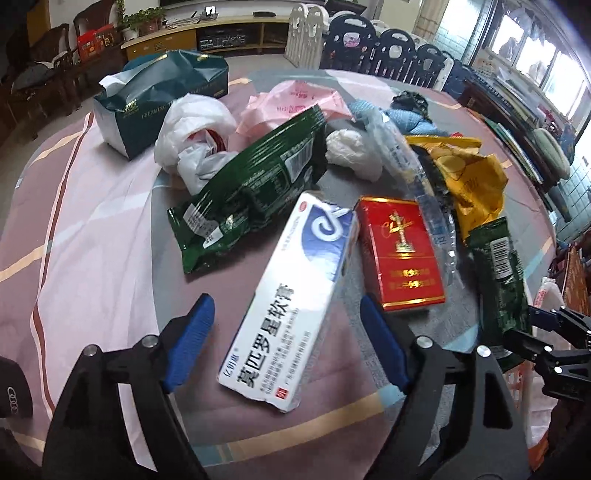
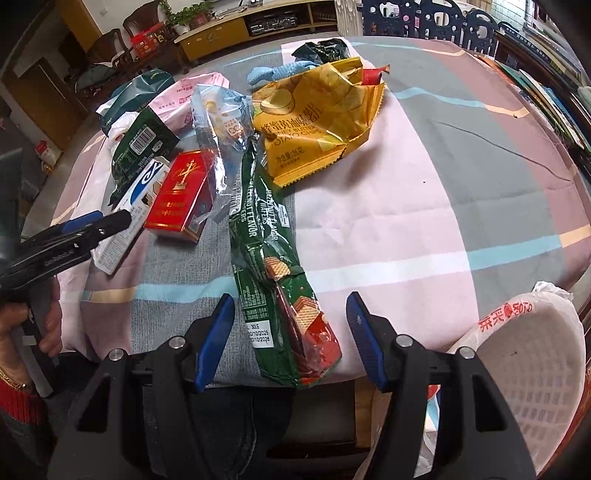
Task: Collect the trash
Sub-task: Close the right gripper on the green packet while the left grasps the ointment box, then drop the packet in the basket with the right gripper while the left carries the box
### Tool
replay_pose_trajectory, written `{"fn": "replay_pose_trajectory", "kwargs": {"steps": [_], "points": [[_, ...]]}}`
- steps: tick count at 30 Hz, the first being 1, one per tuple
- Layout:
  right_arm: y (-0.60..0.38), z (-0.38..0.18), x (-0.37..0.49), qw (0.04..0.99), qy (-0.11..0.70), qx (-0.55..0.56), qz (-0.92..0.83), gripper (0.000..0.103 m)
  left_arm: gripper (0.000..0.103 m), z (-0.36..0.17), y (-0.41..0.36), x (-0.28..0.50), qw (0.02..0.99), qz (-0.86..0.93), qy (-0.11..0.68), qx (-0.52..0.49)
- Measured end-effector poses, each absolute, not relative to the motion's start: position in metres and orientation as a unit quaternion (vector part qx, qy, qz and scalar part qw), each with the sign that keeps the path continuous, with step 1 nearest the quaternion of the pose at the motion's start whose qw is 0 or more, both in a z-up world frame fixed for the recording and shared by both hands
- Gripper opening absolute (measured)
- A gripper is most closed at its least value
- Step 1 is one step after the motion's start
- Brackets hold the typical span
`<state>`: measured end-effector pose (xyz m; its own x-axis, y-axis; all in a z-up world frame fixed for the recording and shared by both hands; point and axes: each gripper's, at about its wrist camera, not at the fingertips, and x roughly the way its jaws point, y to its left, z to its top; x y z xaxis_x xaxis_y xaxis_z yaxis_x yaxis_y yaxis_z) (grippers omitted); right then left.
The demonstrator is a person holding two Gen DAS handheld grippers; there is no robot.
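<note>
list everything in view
ointment box: 1, white-blue, near edge
cigarette pack: 1, red, right of box
snack wrapper: 1, dark green, behind box
wafer wrapper: 1, green, near edge
chip bag: 1, yellow, behind wafer wrapper
white bag: 1, white, far left
pink bag: 1, pink, far middle
paper bag: 1, teal, far left
basket: 1, white, off table's right
left tool: 1, black-blue, open around ointment box
right tool: 1, black-blue, open around wafer wrapper

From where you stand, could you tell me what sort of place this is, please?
Most likely a home living room. A low TV cabinet with potted plants lines the far wall, a folding play fence stands behind the cloth-covered table, and wooden armchairs sit in the corner.
</note>
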<state>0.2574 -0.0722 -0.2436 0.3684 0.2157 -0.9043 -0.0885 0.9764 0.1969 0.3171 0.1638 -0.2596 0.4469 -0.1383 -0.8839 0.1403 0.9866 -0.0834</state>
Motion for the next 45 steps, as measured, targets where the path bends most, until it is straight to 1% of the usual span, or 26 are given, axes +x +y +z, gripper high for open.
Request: {"fn": "replay_pose_trajectory", "kwargs": {"steps": [4,6,7,8,9,10,11,13,17,20,23,28,31,35,39,42,45], "points": [[-0.06,-0.245,0.264,0.828,0.551,0.033,0.099,0.062,0.08,-0.27,0.159,0.321,0.836,-0.072,0.543,0.019],[-0.054,-0.249,0.268,0.829,0.55,0.015,0.098,0.062,0.068,-0.267,0.159,0.32,0.839,-0.081,0.539,0.012],[-0.053,-0.251,0.27,0.829,0.551,0.011,0.098,0.062,0.057,-0.265,0.158,0.319,0.84,-0.084,0.536,0.009],[-0.051,-0.253,0.271,0.829,0.55,0.007,0.097,0.062,0.052,-0.264,0.158,0.319,0.841,-0.086,0.535,0.008],[-0.05,-0.255,0.271,0.832,0.547,0.001,0.096,0.059,0.05,-0.263,0.158,0.318,0.841,-0.086,0.534,0.008],[-0.048,-0.256,0.271,0.834,0.544,-0.008,0.095,0.043,0.044,-0.262,0.157,0.317,0.841,-0.088,0.533,0.008],[-0.047,-0.257,0.27,0.831,0.547,-0.016,0.096,0.041,0.04,-0.262,0.155,0.316,0.842,-0.091,0.533,0.007],[-0.047,-0.257,0.268,0.828,0.551,-0.011,0.104,0.032,0.04,-0.257,0.156,0.309,0.845,-0.09,0.528,-0.003],[-0.051,-0.239,0.26,0.836,0.537,-0.003,0.115,0.029,0.04,-0.236,0.16,0.288,0.863,-0.082,0.495,-0.053],[-0.062,-0.219,0.25,0.846,0.519,0.011,0.121,0.027,0.04,-0.222,0.163,0.257,0.872,-0.065,0.472,-0.108],[-0.077,-0.193,0.236,0.858,0.497,0.025,0.125,0.027,0.04,-0.203,0.157,0.222,0.883,-0.034,0.451,-0.126],[-0.113,-0.144,0.203,0.88,0.451,0.049,0.137,0.027,0.04,-0.147,0.112,0.188,0.908,-0.039,0.408,-0.082],[-0.144,-0.114,0.176,0.893,0.424,0.063,0.138,0.027,0.04,-0.11,0.075,0.166,0.922,-0.071,0.373,-0.077],[-0.198,-0.08,0.138,0.91,0.392,0.072,0.115,0.027,0.04,-0.078,0.019,0.142,0.929,-0.111,0.346,-0.071],[-0.252,-0.068,0.103,0.917,0.385,0.078,0.066,0.027,0.04,-0.068,-0.045,0.114,0.926,-0.124,0.353,-0.04],[-0.287,-0.069,0.082,0.915,0.391,0.092,0.031,0.027,0.04,-0.07,-0.077,0.1,0.915,-0.144,0.375,-0.046],[-0.299,-0.071,0.072,0.91,0.402,0.096,0.03,0.027,0.04,-0.073,-0.101,0.084,0.917,-0.136,0.374,-0.013]]}}
